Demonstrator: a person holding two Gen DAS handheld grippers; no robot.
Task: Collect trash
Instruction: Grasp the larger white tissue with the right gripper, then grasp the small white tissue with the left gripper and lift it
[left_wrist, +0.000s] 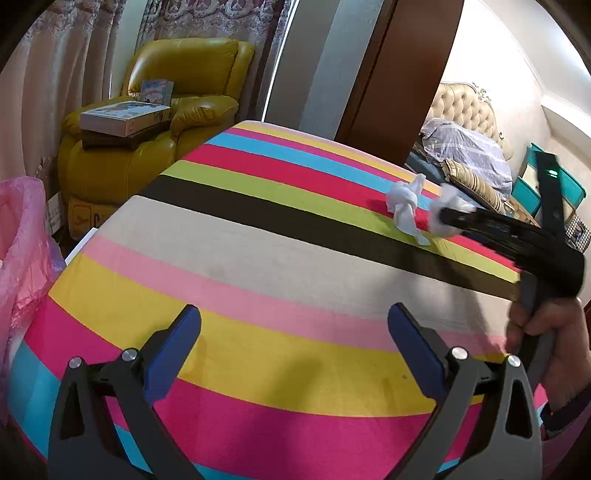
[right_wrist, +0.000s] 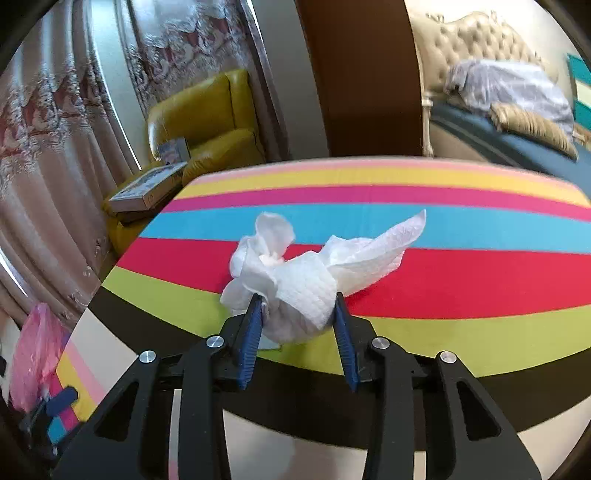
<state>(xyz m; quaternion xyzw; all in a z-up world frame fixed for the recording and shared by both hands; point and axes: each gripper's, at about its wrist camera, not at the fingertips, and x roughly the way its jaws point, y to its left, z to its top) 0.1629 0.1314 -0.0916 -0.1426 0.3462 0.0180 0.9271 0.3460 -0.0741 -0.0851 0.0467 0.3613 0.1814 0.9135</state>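
Observation:
A crumpled white tissue (right_wrist: 306, 295) lies on the striped tablecloth (right_wrist: 461, 280), and my right gripper (right_wrist: 297, 308) is shut on it, blue pads pressing both sides. One end of the tissue sticks out to the right. A second crumpled tissue (right_wrist: 258, 251) sits just left of it, touching or nearly so. In the left wrist view the right gripper (left_wrist: 443, 218) holds its tissue (left_wrist: 452, 201) beside the loose tissue (left_wrist: 404, 208). My left gripper (left_wrist: 295, 325) hangs open over the near stripes of the tablecloth (left_wrist: 258, 258), nothing between its fingers. A pink trash bag (left_wrist: 22, 240) hangs at the table's left edge.
A yellow armchair (left_wrist: 159, 122) with flat boxes (left_wrist: 125, 116) on it stands beyond the table's far left corner, curtains behind it. A dark wooden panel (left_wrist: 399, 74) rises behind the table. A bed with pillows (left_wrist: 469, 155) is at the far right.

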